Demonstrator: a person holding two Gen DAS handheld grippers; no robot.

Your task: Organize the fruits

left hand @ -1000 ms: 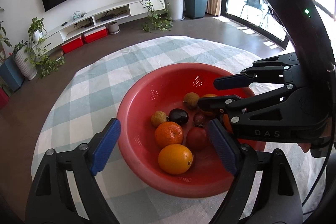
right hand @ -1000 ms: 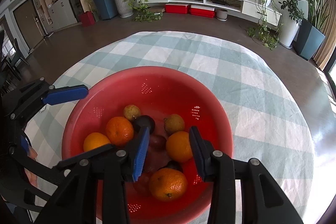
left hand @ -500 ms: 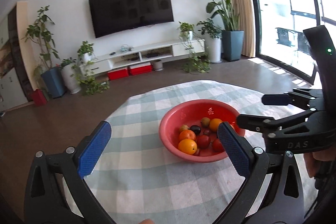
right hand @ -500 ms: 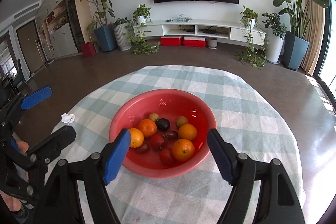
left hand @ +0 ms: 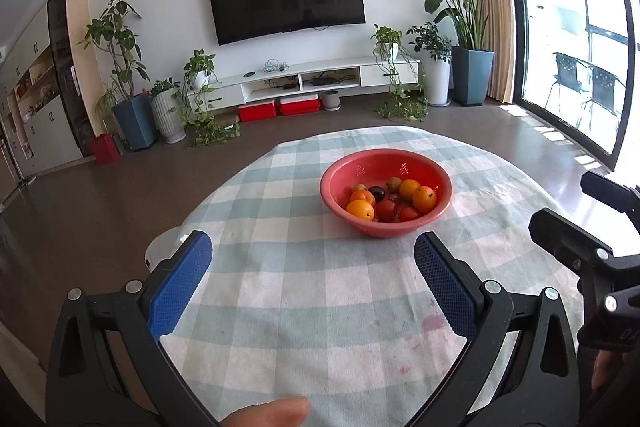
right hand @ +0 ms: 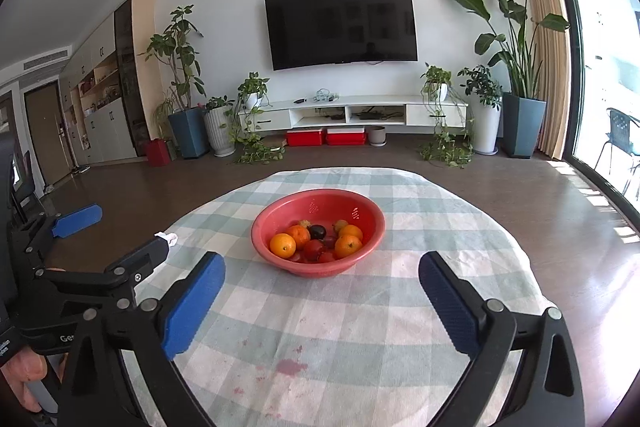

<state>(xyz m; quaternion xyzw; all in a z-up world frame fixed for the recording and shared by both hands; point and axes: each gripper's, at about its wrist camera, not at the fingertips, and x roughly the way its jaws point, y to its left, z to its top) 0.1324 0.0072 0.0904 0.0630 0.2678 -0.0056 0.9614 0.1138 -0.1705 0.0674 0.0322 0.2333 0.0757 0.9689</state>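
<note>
Both tools level (jaws wide) | left tool [left hand: 312,287] | right tool [right hand: 320,303]

Oranges [right hand: 283,245] and red fruits [right hand: 313,249] in red bowl [right hand: 320,199]

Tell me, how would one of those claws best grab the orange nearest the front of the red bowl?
Probably from above. The front orange sits low inside the red bowl, whose wall blocks a sideways approach. Close the pads across its round middle, left to right, where the bowl wall leaves room on one side; the tomatoes crowd the other. Both the right claw and left claw are open.
</note>
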